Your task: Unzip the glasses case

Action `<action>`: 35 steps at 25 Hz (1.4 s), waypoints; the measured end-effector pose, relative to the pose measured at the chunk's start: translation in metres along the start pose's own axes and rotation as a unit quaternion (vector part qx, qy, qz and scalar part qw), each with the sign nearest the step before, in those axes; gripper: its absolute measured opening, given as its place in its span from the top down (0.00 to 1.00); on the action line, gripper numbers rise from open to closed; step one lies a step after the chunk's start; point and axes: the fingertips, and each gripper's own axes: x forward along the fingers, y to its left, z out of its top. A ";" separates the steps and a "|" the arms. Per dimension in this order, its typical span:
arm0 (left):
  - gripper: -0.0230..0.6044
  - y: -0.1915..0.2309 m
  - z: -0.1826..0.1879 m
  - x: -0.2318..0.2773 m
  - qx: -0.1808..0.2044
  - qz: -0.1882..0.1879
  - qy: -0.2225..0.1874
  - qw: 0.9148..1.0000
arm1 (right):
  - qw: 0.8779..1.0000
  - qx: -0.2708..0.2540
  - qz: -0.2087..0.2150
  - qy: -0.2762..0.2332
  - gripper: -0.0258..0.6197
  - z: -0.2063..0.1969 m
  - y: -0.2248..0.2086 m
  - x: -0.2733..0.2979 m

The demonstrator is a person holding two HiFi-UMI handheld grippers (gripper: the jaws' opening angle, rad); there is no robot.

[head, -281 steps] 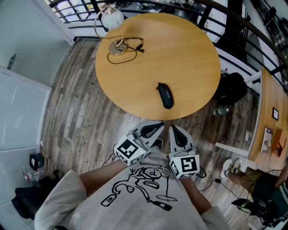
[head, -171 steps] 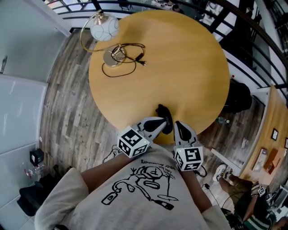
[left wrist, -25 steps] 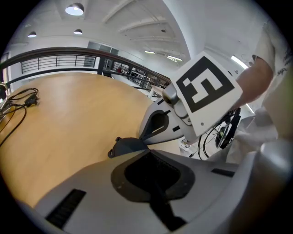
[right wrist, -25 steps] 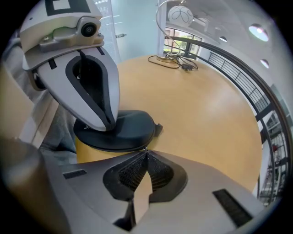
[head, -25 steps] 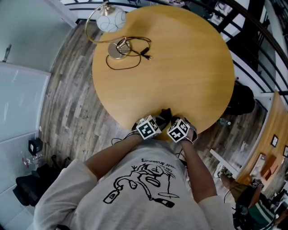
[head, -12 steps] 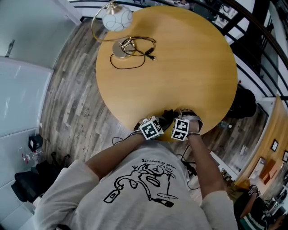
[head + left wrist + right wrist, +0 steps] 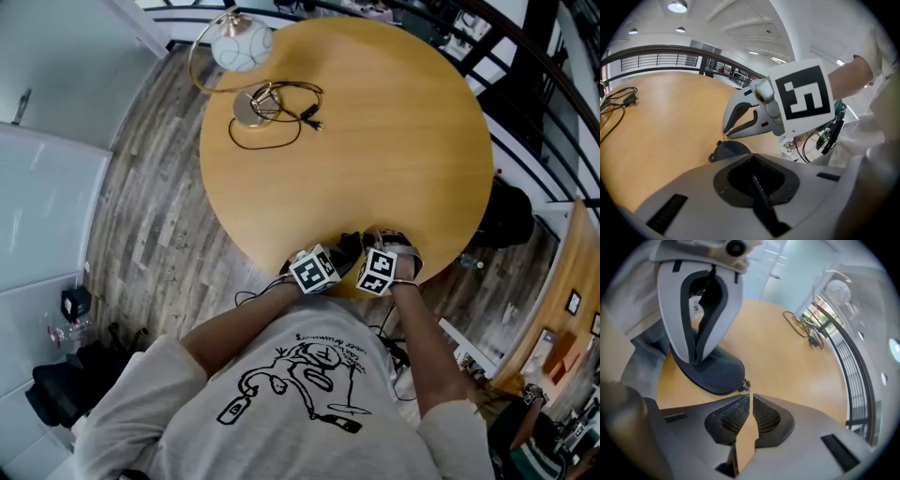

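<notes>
Bare tabletop (image 7: 394, 122) beyond the glasses case (image 7: 347, 247) (lamp (image 7: 242, 47) and cord (image 7: 309, 118) far left, well apart)

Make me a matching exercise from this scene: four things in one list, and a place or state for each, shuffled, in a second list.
Things:
1. glasses case
2. lamp globe
3. black cable
4. left gripper

Places or states:
A. at the far left edge of the table
B. jaws shut on the case
C. at the near table edge
D. loose beside the lamp base

Pairs: 1-C, 2-A, 3-D, 4-B.
</notes>
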 end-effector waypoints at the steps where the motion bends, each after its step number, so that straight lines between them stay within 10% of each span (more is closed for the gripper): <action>1: 0.95 0.001 0.001 -0.003 -0.009 0.001 -0.006 1.000 | 0.999 0.049 0.002 -0.003 0.92 -0.004 -0.001 -0.004; 5: 0.95 0.013 0.020 -0.026 -0.055 0.018 -0.064 0.996 | 0.965 0.259 0.003 -0.049 0.92 -0.014 -0.011 -0.031; 9: 0.95 0.022 0.043 -0.057 -0.084 0.034 -0.114 0.989 | 0.887 0.437 -0.017 -0.146 0.92 -0.008 -0.033 -0.078; 13: 0.95 0.021 0.072 -0.092 -0.102 0.055 -0.176 0.978 | 0.814 0.528 -0.040 -0.240 0.92 0.009 -0.057 -0.135; 16: 0.95 0.013 0.098 -0.117 -0.108 0.062 -0.220 0.968 | 0.780 0.550 -0.056 -0.291 0.92 0.025 -0.070 -0.175; 24: 0.95 -0.016 0.146 -0.158 -0.097 0.083 -0.285 0.950 | 0.742 0.564 -0.047 -0.360 0.92 0.070 -0.067 -0.228; 35: 0.95 -0.015 0.136 -0.155 -0.082 0.105 -0.270 0.953 | 0.755 0.549 -0.068 -0.351 0.92 0.081 -0.058 -0.226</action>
